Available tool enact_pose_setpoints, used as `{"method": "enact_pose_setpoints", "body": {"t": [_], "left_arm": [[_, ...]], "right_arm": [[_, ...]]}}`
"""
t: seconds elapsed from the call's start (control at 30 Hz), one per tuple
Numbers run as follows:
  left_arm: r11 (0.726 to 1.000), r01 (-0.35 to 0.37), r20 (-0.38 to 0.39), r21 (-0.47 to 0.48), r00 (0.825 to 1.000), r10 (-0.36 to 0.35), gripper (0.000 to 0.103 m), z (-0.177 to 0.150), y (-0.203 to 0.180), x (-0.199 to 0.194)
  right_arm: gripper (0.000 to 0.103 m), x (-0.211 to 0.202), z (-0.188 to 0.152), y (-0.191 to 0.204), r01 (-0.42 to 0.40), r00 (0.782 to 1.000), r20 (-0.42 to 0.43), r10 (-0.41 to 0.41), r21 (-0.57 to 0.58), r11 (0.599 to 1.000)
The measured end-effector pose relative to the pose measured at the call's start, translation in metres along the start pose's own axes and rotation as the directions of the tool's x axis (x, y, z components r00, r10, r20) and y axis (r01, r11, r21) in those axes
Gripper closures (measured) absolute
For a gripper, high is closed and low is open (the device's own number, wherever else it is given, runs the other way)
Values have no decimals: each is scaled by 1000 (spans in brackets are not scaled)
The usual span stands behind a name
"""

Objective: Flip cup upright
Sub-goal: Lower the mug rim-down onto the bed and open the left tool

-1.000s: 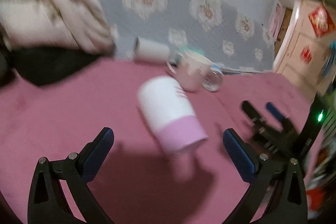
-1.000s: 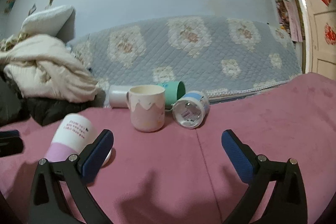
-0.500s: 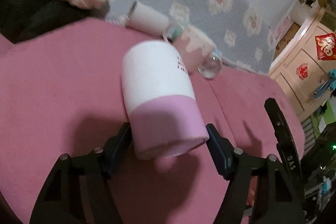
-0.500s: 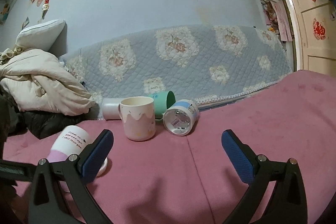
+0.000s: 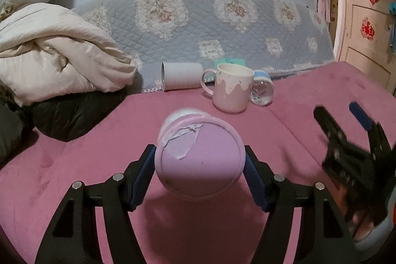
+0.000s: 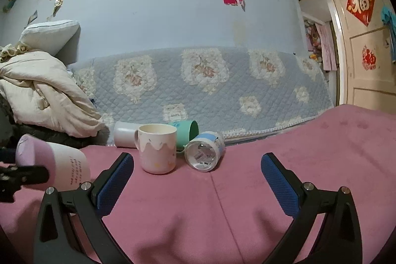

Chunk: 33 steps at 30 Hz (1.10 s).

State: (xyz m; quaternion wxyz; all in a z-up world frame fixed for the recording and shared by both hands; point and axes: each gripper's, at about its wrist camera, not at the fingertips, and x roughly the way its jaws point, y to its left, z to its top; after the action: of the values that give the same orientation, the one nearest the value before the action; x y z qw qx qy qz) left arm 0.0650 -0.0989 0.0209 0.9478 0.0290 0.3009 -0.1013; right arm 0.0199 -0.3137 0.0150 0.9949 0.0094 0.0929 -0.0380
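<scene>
A white cup with a pink base band (image 5: pixel 199 155) is clamped between the pads of my left gripper (image 5: pixel 199 171). It lies on its side, lifted off the pink cloth, with its pink bottom facing the camera. It also shows in the right wrist view (image 6: pixel 53 163) at the far left, tilted, held by the left gripper. My right gripper (image 6: pixel 198 171) is open and empty above the pink cloth; it also appears in the left wrist view (image 5: pixel 356 155) at the right.
Behind stand an upright pink-and-cream mug (image 6: pixel 157 147), a white cup on its side (image 6: pixel 125 137), a green cup on its side (image 6: pixel 188 131) and a blue-banded cup on its side (image 6: pixel 204 152). A cream quilt (image 5: pixel 54 51) and black cloth (image 5: pixel 69 115) lie left.
My left gripper closed on the white-and-pink cup and lifted and swung it, so its pink bottom now faces the camera. The right gripper stayed open, shifting slightly.
</scene>
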Motion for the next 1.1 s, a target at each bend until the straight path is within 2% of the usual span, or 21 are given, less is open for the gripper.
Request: {"method": "enact_pose_setpoints", "body": {"t": [0.1,0.2,0.33,0.4,0.5,0.63,0.7,0.77,0.87,0.93,1.1], "left_arm": [[999,21,-21,-46,1000,-22,37,14,5,10],[997,30,-94,-74,995,-37,38,25,13,32],[995,45,-132,-90,990,-57,38,36,19,44],[995,48,-133,-89,989,-60,38,36,18,46],[998,49,-116,-40,992,-53,38,32,10,43],[999,46,-54,-11,997,-47,37,23,4,34],[998,60,-2,6,998,-60,26,21,5,23],[999,34,80,36,996,-37,4,21,6,7],[994,-68,225,82,973,48,0,20,7,-22],[985,-130,303,109,948,91,0,16,9,-37],[980,-164,385,108,916,111,0,-4,33,-55]], "right_arm": [[0,1,0,-1,-1,1000,-5,1,11,1000],[0,3,0,-5,-5,1000,-19,6,34,999],[0,10,-2,-11,-15,999,-51,18,66,998],[0,15,-2,-14,-18,997,-69,24,79,997],[0,19,-3,-18,-21,996,-85,30,97,995],[0,21,-4,-18,-25,995,-95,34,95,995],[0,23,-4,-17,-29,994,-100,39,90,995],[0,22,-5,-16,-33,994,-100,41,84,996],[0,21,-4,-11,-37,995,-94,42,59,998],[0,19,-3,-5,-40,995,-85,43,29,999],[0,14,-2,8,-57,996,-63,55,-29,998]]}}
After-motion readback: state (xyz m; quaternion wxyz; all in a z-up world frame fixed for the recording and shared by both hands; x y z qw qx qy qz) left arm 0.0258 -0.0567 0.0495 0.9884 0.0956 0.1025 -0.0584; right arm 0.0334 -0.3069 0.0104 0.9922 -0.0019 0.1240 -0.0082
